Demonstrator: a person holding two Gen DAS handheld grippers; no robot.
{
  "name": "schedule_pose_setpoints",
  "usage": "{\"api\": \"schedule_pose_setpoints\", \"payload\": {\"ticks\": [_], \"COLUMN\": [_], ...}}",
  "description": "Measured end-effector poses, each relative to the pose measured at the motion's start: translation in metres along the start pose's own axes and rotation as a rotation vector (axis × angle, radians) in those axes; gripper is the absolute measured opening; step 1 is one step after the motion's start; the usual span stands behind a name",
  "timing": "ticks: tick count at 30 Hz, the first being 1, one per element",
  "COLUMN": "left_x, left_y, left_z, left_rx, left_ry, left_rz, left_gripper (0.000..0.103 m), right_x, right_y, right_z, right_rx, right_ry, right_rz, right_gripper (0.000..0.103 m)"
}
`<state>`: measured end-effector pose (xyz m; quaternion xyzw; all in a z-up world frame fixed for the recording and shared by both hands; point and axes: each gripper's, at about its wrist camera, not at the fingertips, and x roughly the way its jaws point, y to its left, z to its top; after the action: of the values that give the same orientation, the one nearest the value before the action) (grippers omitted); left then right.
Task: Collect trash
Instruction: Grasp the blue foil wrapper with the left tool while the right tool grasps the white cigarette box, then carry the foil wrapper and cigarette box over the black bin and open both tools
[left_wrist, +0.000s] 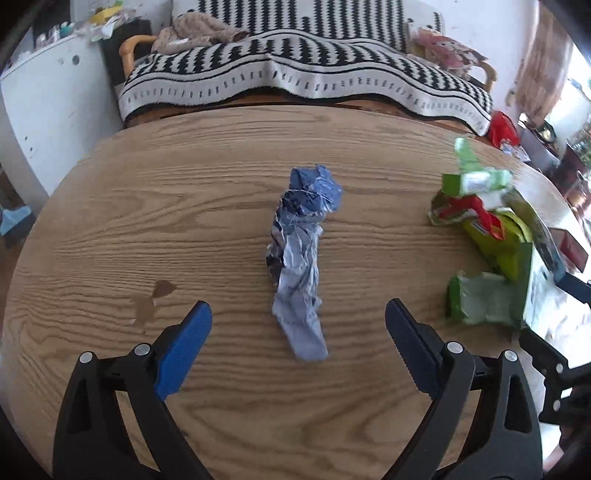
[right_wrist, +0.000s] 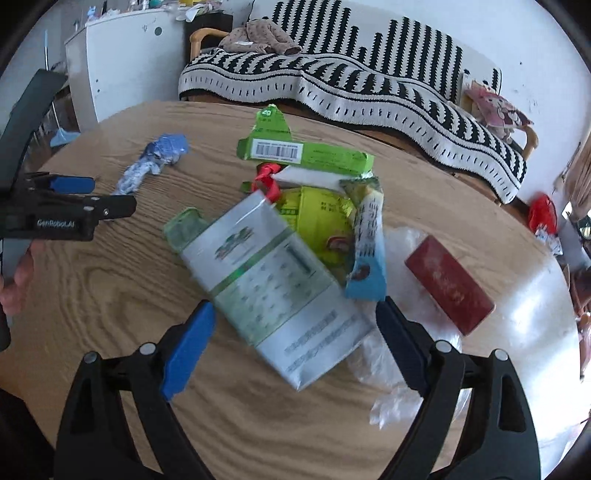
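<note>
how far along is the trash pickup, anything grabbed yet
Nothing looks collected yet, and no bin or bag of gathered trash is in view. Both claws are open and empty: the left claw is lined up on the crumpled blue wrapper, the right claw hangs over the white and green pouch. Still on the table: the green carton, red box and clear plastic.

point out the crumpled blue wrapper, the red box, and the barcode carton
crumpled blue wrapper (left_wrist: 301, 254), left wrist view, on its twisted middle.
red box (right_wrist: 448, 284), right wrist view, middle of its top face.
barcode carton (right_wrist: 325, 157), right wrist view, on the green side panel right of the barcode.
</note>
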<state>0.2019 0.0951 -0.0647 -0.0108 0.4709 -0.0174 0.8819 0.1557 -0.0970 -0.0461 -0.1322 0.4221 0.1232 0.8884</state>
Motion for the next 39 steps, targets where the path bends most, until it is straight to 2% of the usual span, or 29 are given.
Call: {"api": "schedule_pose_setpoints", "payload": {"ticks": [3, 5, 6, 7, 8, 9, 10, 13, 19, 27, 33, 39], "left_x": [0.005, 0.009, 0.01, 0.013, 0.012, 0.009, 0.007, -0.001, -0.027, -0.06, -0.093, -0.117], "left_y": [-0.008, -0.011, -0.012, -0.012, -0.014, -0.015, -0.015, -0.015, -0.016, -0.032, -0.09, -0.186], "left_z": [0.003, 0.003, 0.003, 0.003, 0.002, 0.002, 0.003, 0.002, -0.003, -0.009, -0.021, -0.049], "left_rx": [0.031, 0.051, 0.055, 0.063, 0.072, 0.083, 0.087, 0.081, 0.089, 0.108, 0.195, 0.351], "left_ry": [0.003, 0.009, 0.011, 0.02, 0.01, 0.002, 0.006, 0.016, -0.015, -0.057, -0.108, -0.128], "left_rz": [0.002, 0.003, 0.005, 0.006, 0.018, 0.019, 0.016, 0.007, 0.007, -0.019, -0.111, -0.256], "left_gripper": [0.092, 0.091, 0.083, 0.069, 0.063, 0.04, 0.022, 0.019, 0.019, 0.019, 0.019, 0.019], "right_x": [0.004, 0.006, 0.006, 0.007, 0.005, 0.003, 0.0, -0.016, -0.046, -0.082, -0.123, -0.174], "right_y": [-0.003, -0.001, 0.0, 0.002, 0.002, 0.002, 0.003, 0.003, -0.005, -0.025, -0.078, -0.165], "right_z": [0.003, 0.003, 0.003, 0.002, 0.002, 0.002, 0.001, 0.003, 0.001, -0.019, -0.053, -0.115], "right_rx": [-0.009, -0.014, -0.023, -0.037, -0.039, -0.032, -0.026, 0.014, 0.092, 0.137, 0.248, 0.393], "right_ry": [-0.007, 0.003, 0.006, 0.013, 0.016, 0.019, 0.016, -0.008, -0.039, -0.047, -0.038, 0.008], "right_rz": [0.005, 0.028, 0.028, 0.03, 0.039, 0.062, 0.069, 0.111, 0.18, 0.135, 0.072, -0.101], "right_gripper": [0.086, 0.08, 0.069, 0.063, 0.061, 0.059, 0.059, 0.058, 0.058, 0.058, 0.058, 0.058]}}
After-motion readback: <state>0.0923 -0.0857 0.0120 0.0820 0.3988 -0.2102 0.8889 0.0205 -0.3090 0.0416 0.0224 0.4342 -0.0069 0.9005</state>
